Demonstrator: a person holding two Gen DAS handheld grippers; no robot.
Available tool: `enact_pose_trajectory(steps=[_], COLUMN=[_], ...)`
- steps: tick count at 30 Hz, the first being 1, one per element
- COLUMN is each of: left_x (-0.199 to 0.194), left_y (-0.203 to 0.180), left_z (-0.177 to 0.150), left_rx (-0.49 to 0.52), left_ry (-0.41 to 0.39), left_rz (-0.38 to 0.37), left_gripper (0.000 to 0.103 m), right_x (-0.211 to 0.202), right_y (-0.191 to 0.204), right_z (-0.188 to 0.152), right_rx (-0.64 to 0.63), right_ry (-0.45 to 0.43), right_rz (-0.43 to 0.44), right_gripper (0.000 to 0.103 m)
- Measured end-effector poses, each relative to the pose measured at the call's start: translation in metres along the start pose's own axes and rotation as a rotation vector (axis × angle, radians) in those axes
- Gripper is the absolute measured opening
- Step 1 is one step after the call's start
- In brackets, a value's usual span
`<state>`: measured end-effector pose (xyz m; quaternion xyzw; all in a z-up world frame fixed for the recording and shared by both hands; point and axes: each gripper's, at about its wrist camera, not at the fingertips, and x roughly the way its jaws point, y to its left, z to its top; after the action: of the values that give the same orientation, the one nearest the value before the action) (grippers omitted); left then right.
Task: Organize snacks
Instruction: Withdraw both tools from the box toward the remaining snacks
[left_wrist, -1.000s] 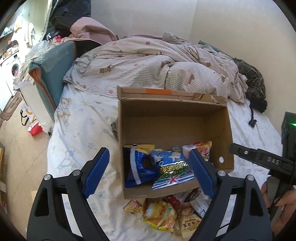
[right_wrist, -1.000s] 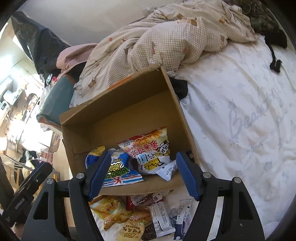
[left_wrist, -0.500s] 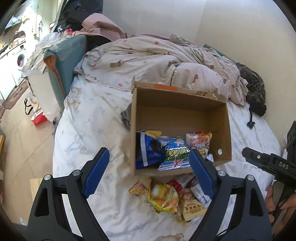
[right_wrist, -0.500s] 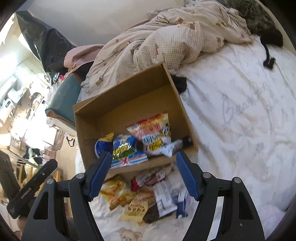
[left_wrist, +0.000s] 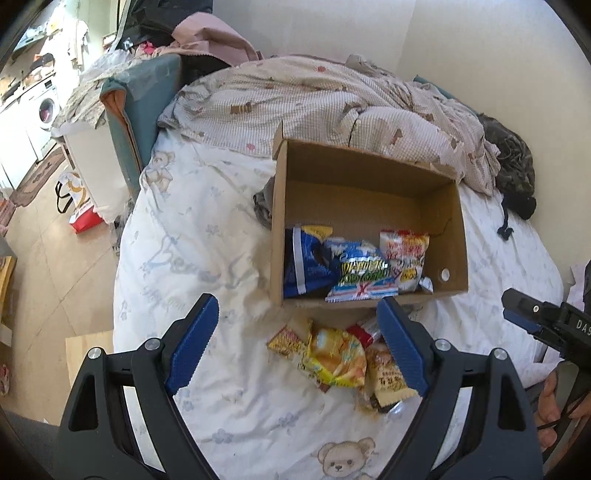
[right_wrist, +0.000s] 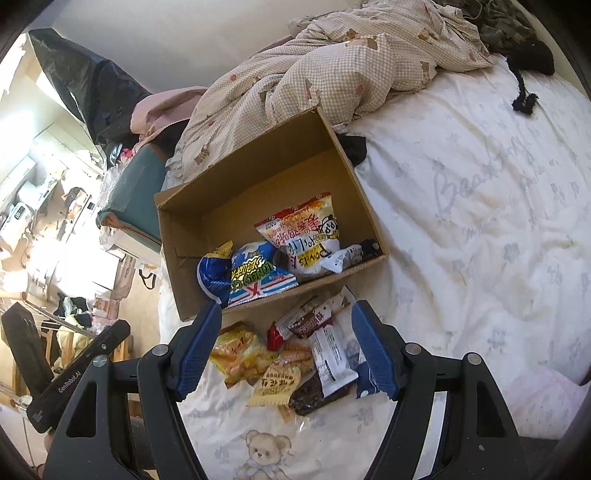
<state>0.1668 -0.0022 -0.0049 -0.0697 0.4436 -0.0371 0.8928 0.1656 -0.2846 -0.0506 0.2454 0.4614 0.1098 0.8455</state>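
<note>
An open cardboard box (left_wrist: 452, 221) (right_wrist: 354, 173) sits on the bed and holds a dark blue bag (left_wrist: 304, 264), a blue and green bag (left_wrist: 364, 273) (right_wrist: 258, 275) and a white and red bag (left_wrist: 404, 253) (right_wrist: 308, 236). A pile of loose snack packets lies on the sheet in front of the box, among them a yellow packet (left_wrist: 334, 356) (right_wrist: 238, 350) and a white packet (right_wrist: 332, 360). My left gripper (left_wrist: 295, 347) is open and empty above the pile. My right gripper (right_wrist: 286, 345) is open and empty above the pile too, and shows at the left wrist view's right edge (left_wrist: 532, 321).
A rumpled checked duvet (left_wrist: 317, 96) (right_wrist: 332, 66) lies behind the box. Dark clothing (left_wrist: 515, 170) lies at the bed's far right by the wall. The bed's left edge drops to the floor, with a teal cushion (left_wrist: 147, 103) and a bag (left_wrist: 79, 210) there.
Both grippers have pulled back and risen from the box, so the box looks smaller and the snack pile in front of it shows in full. Both stay open and empty.
</note>
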Motion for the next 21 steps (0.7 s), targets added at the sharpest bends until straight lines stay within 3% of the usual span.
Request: enact_pose_trajectory(steps=[7,21], left_x=[0.0,0.012], left_y=[0.003,0.002], left_z=[-0.016,-0.036], left_rx=[-0.003,-0.011], left_ry=[0.04,0.137], left_rz=[0.011,0.024], left_gripper=[0.085,0.085], right_x=[-0.004,0.007], right_y=[-0.001,-0.026], right_z=[-0.009,-0.019], right_rx=[0.007,0.057], right_ry=[-0.005,0.081], right_rz=[0.002,-0.045], right_gripper=[0.076,0.075])
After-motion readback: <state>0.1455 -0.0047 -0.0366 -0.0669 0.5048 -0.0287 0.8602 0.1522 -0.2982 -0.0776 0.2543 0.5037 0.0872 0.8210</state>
